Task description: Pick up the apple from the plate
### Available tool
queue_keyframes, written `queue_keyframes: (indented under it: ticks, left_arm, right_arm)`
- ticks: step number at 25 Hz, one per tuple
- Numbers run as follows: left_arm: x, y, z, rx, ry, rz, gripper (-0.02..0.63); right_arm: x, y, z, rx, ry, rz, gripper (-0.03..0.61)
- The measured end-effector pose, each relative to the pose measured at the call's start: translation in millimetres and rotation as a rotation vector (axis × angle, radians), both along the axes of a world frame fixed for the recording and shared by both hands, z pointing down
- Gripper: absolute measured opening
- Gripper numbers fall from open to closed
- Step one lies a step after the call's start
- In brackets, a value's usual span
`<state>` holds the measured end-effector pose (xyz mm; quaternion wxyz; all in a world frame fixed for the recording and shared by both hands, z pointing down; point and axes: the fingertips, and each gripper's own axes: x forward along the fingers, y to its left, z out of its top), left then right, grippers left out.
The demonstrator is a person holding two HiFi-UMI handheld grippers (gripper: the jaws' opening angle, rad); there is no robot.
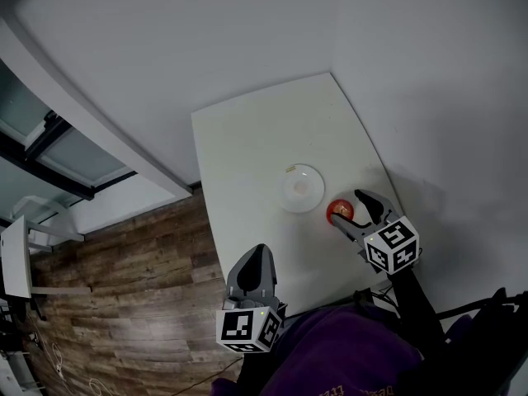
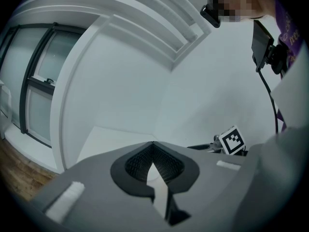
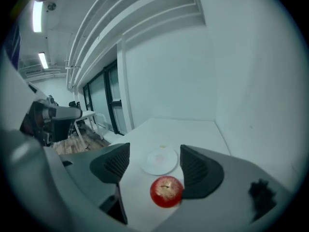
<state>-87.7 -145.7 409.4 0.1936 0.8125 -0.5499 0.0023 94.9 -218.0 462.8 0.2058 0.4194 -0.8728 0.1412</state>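
Observation:
The red apple (image 1: 338, 212) rests on the white table (image 1: 247, 147), just right of the small white plate (image 1: 301, 188), which holds nothing. My right gripper (image 1: 346, 208) is open, one finger on each side of the apple. In the right gripper view the apple (image 3: 166, 191) sits low between the dark fingers (image 3: 200, 170), against the right one, with the plate (image 3: 160, 161) beyond it. My left gripper (image 1: 257, 262) hangs shut near the table's front edge, holding nothing. In the left gripper view its pads (image 2: 153, 164) meet.
The table stands in a corner between white walls (image 1: 429, 73). Wooden floor (image 1: 140, 279) and a glass partition (image 1: 49, 147) lie to the left. The right gripper's marker cube (image 2: 231, 140) shows in the left gripper view.

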Motion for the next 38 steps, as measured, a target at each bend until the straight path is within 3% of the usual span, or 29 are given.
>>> queue_keyframes:
  ticks: [2,5,8,38]
  left_arm:
    - [0.1,0.0,-0.6,0.002,-0.003,0.001,0.006]
    - [0.3,-0.6,-2.1,0.007,-0.004,-0.003,0.006]
    - [1.2,0.5,-3.2,0.008,-0.003,-0.004,0.006]
    - [3.2,1.9,-3.5,0.006,-0.002,-0.015,0.006]
  right_arm:
    - [-1.8,-1.9,-17.3,0.047,-0.022,0.007,0.314]
    - [0.7,-5.5,-42.1,0.132,-0.033,0.038,0.068]
    - [2.6,-6.1,-55.4,0.169,-0.031,0.048,0.015]
    - [4.3,-7.2,-58.8,0.184,-0.034,0.028,0.009]
